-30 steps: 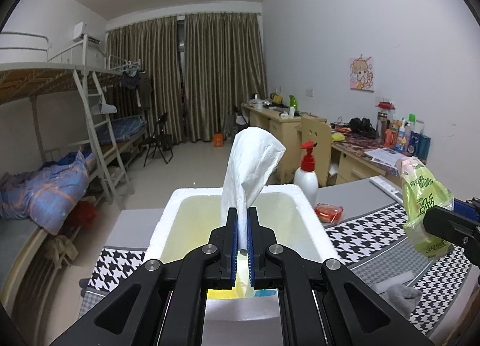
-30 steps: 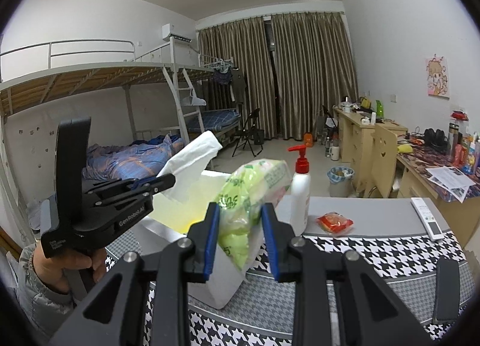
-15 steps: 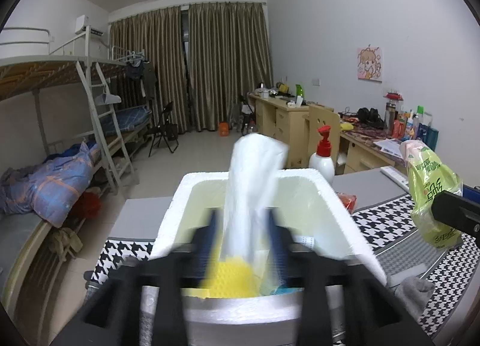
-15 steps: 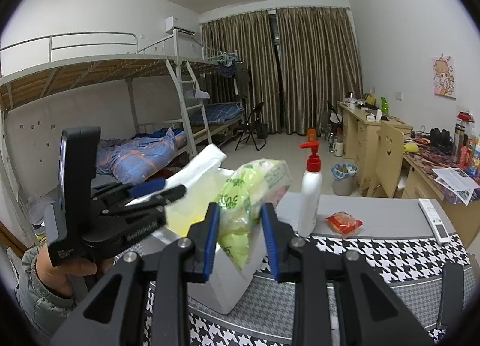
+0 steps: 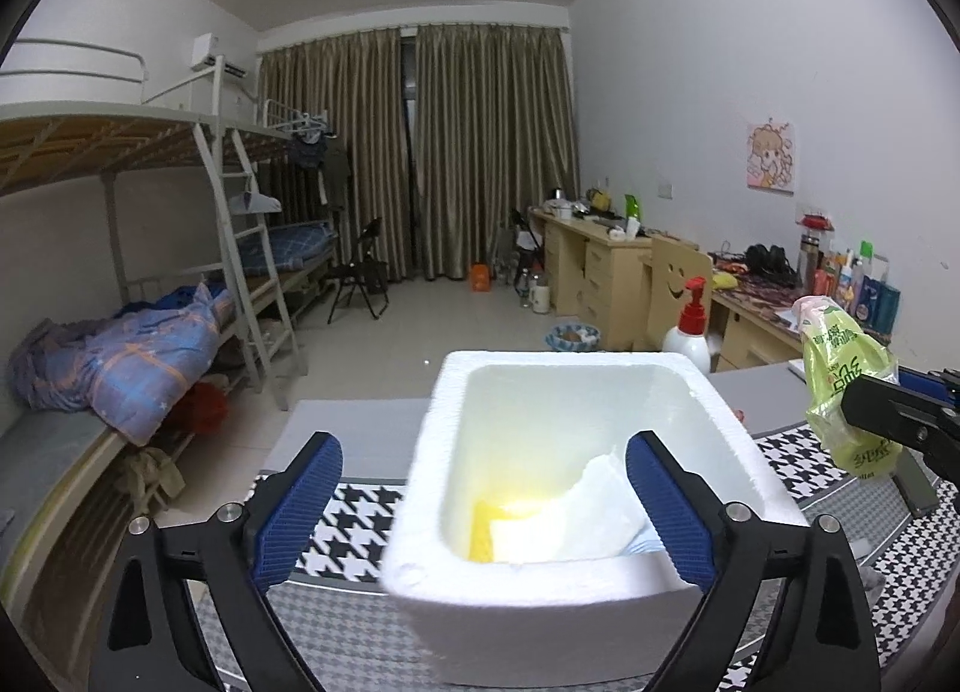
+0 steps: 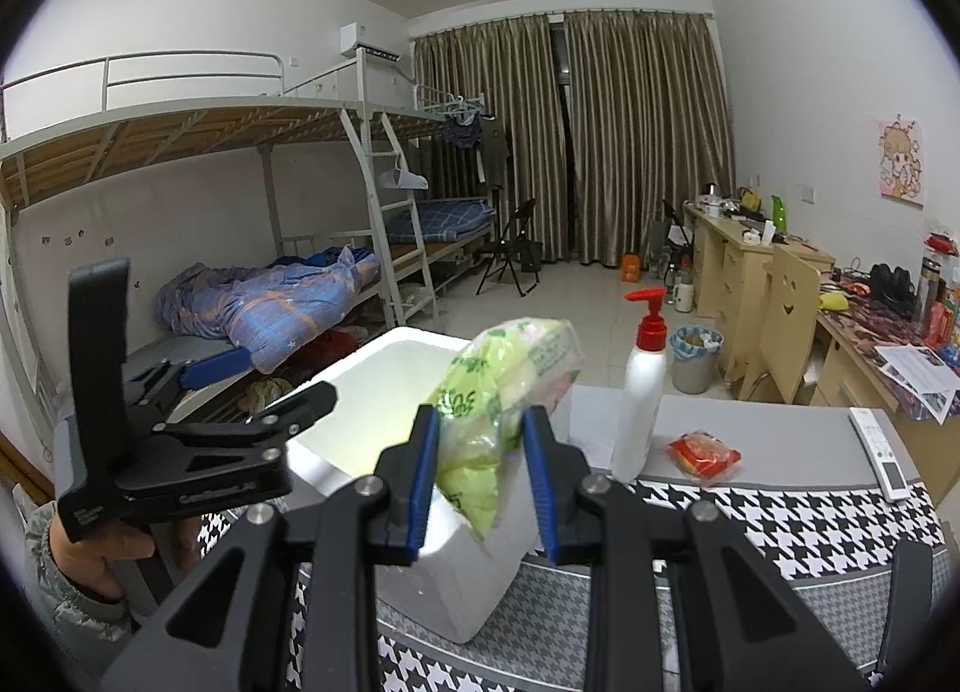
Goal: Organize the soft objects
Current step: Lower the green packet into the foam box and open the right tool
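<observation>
A white foam box (image 5: 576, 518) stands on the houndstooth-covered table (image 5: 348, 506). A white tissue pack (image 5: 576, 518) lies inside it on something yellow (image 5: 480, 530). My left gripper (image 5: 480, 506) is open and empty, its fingers spread on either side of the box's near end. It also shows in the right wrist view (image 6: 252, 392), at the box's left. My right gripper (image 6: 480, 476) is shut on a green tissue pack (image 6: 486, 410) and holds it above the box's near corner (image 6: 456, 572). The green pack also shows in the left wrist view (image 5: 846, 380), right of the box.
A white pump bottle with a red top (image 6: 645, 386) and a red snack packet (image 6: 705, 455) sit on the table beyond the box. A white remote (image 6: 879, 452) lies at the far right. A grey cloth (image 5: 870, 566) lies right of the box.
My left gripper has opened and let go of the white tissue pack, which now lies inside the foam box. The right gripper still holds the green pack, almost unmoved.
</observation>
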`<state>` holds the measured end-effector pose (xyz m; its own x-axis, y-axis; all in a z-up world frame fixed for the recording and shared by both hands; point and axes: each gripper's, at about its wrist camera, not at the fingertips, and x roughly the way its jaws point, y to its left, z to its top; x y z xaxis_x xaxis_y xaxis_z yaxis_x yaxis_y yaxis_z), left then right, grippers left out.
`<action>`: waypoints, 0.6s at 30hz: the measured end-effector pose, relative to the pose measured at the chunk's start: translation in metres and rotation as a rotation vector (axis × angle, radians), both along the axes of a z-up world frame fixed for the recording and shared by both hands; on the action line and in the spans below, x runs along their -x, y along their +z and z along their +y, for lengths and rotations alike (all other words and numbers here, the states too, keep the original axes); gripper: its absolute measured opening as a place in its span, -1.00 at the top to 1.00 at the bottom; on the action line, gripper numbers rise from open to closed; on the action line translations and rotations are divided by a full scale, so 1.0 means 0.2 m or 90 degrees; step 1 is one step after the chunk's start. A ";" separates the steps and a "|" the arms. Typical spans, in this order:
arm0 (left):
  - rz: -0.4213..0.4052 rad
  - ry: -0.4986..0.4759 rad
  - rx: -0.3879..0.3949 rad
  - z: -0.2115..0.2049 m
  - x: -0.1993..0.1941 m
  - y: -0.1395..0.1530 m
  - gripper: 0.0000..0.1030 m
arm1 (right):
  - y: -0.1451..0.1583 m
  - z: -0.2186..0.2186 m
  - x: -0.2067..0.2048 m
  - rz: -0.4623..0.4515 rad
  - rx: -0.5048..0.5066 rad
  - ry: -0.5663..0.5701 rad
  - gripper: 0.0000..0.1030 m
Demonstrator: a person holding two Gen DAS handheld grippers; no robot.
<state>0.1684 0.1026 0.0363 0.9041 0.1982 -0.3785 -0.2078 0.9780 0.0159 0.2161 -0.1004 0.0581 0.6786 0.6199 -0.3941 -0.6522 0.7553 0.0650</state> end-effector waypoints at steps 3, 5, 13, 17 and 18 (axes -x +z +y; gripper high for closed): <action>-0.007 0.008 0.000 0.02 0.03 0.01 -0.95 | 0.00 0.02 0.00 -0.001 0.002 0.007 0.36; -0.008 0.011 -0.003 0.03 0.05 0.01 -0.96 | 0.00 0.03 0.00 0.000 0.006 0.010 0.36; -0.011 0.023 -0.003 0.09 0.13 0.00 -0.98 | 0.01 0.11 0.00 0.005 0.013 0.024 0.36; -0.014 0.029 -0.002 0.12 0.15 0.00 -0.98 | 0.01 0.15 0.00 0.008 0.017 0.030 0.36; -0.015 0.030 0.000 0.13 0.16 0.00 -0.98 | 0.01 0.17 -0.01 0.010 0.016 0.031 0.36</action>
